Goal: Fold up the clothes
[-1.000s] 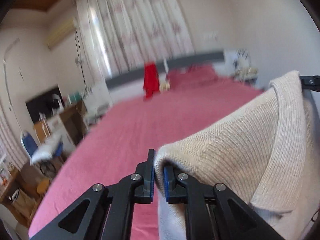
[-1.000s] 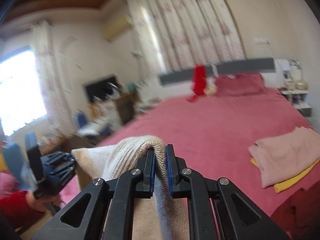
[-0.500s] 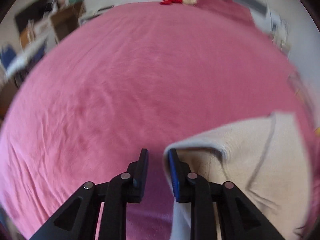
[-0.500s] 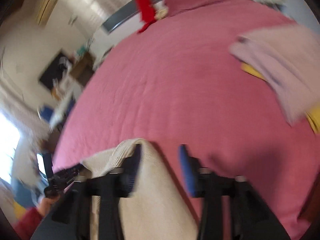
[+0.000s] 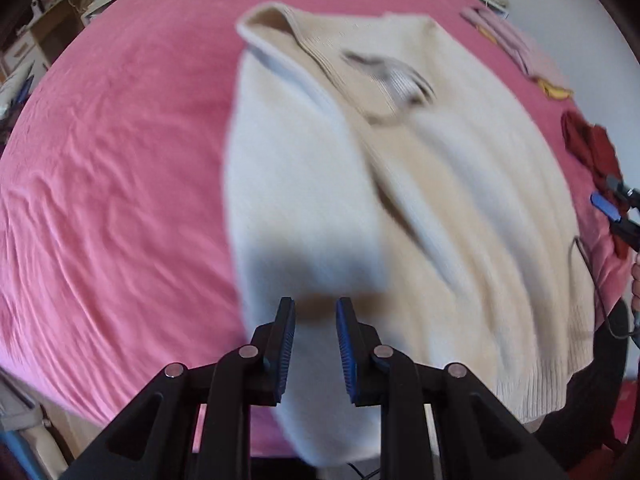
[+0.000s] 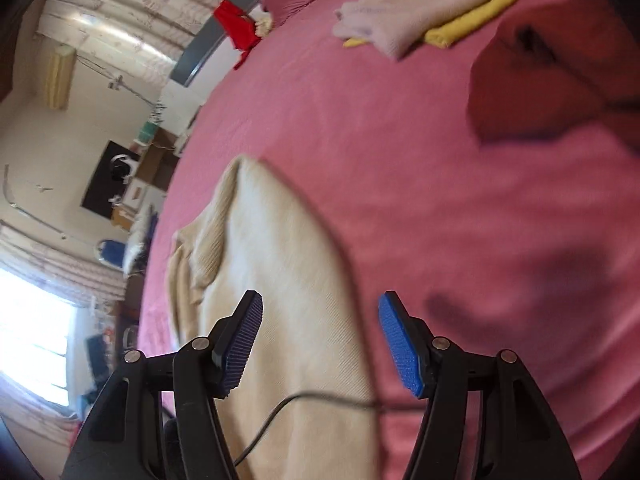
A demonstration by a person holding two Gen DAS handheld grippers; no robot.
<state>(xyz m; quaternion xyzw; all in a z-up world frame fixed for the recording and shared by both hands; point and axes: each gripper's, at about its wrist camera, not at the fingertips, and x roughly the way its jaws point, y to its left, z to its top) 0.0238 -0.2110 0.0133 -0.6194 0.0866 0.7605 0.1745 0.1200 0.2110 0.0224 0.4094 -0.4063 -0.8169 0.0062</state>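
A cream knit sweater (image 5: 400, 200) lies spread on the pink bedspread (image 5: 100, 180), collar toward the far side. My left gripper (image 5: 316, 340) points down over its near left part, jaws apart with nothing pinched between them. The right gripper's blue pad (image 5: 602, 204) shows at the right edge of the left wrist view. In the right wrist view the sweater (image 6: 280, 280) lies below my right gripper (image 6: 320, 336), which stands wide open over the sweater's edge and the bedspread (image 6: 440, 160). Neither gripper holds the fabric.
A folded pale pink and yellow stack (image 6: 420, 12) and a dark red garment (image 6: 532, 88) lie on the bed to the right. A thin black cable (image 6: 300, 400) crosses the sweater near my right gripper. A red cloth (image 6: 236, 24) hangs at the headboard; furniture stands off the bed's left side.
Both grippers were shut on the lifted sweater; they have let go and dropped toward the bed. The sweater now lies flat on the bedspread.
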